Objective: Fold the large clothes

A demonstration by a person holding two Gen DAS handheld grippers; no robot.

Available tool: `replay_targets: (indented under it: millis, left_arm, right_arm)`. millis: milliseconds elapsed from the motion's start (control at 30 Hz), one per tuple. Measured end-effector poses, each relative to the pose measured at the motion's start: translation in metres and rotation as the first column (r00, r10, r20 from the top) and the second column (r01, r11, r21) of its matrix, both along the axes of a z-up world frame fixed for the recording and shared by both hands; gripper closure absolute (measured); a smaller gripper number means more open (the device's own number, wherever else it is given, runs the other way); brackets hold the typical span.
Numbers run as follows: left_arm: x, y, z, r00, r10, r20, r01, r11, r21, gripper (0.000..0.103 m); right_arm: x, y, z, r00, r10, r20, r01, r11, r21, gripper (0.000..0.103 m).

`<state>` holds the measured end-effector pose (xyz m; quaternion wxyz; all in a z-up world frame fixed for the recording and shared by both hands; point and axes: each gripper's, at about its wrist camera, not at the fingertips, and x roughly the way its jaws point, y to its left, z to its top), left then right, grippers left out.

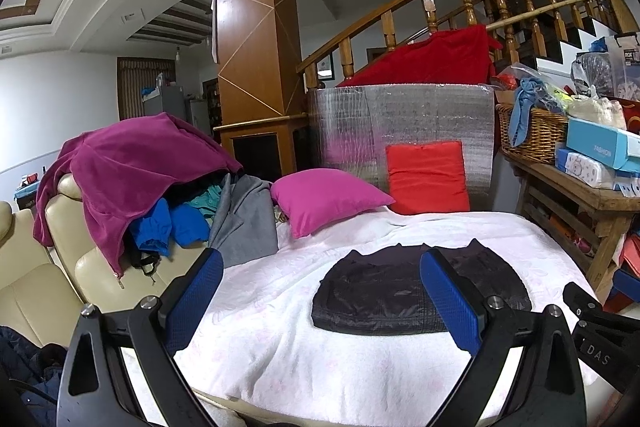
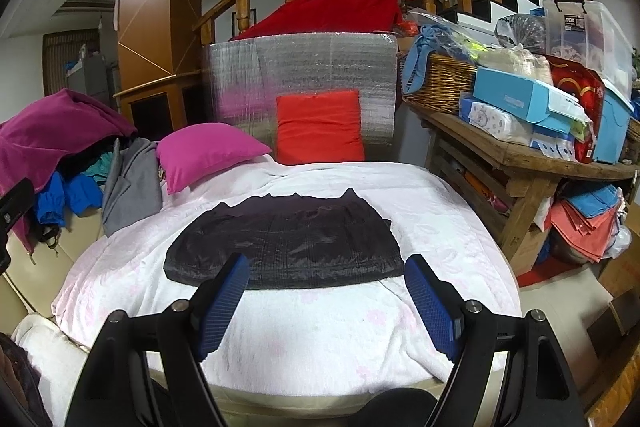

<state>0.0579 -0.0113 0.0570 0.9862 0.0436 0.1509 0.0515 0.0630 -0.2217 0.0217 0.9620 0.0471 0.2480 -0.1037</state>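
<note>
A dark quilted garment (image 1: 416, 291) (image 2: 284, 243) lies folded into a flat, wide bundle on the white blanket (image 1: 280, 339) (image 2: 320, 327). My left gripper (image 1: 320, 263) hangs open above the blanket, its blue pads wide apart, the garment showing between and behind its right finger. My right gripper (image 2: 326, 269) is open too, with nothing between its pads, hovering just short of the garment's near edge. In the left wrist view, the right gripper's black body (image 1: 600, 331) shows at the right edge.
A pile of clothes (image 1: 132, 179) (image 2: 60, 163) in magenta, blue and grey covers the cream sofa (image 1: 36, 291) at left. Pink pillow (image 1: 328, 199) and red pillow (image 1: 428, 179) sit at the back. A cluttered wooden bench (image 2: 520, 155) stands right, with a wicker basket (image 2: 444, 79).
</note>
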Motion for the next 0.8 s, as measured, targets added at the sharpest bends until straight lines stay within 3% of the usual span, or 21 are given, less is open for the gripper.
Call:
replay_targets:
  millis: [333, 633, 800]
  left_arm:
    - [0.024, 0.001, -0.005, 1.0, 0.007, -0.028, -0.007, 1.0, -0.005, 0.004]
    - [0.016, 0.006, -0.008, 0.999, -0.032, -0.043, 0.031, 0.999, -0.022, 0.004]
    - [0.029, 0.023, -0.007, 0.998, -0.053, -0.042, 0.049, 0.994, -0.094, 0.004]
  right_arm:
    - [0.03, -0.004, -0.001, 1.0, -0.006, -0.017, 0.006, 1.0, 0.003, 0.02]
    - [0.023, 0.005, -0.003, 1.0, -0.006, -0.022, 0.005, 1.0, -0.022, 0.02]
    - [0.028, 0.002, 0.0, 1.0, -0.018, -0.014, 0.017, 0.998, -0.052, 0.02]
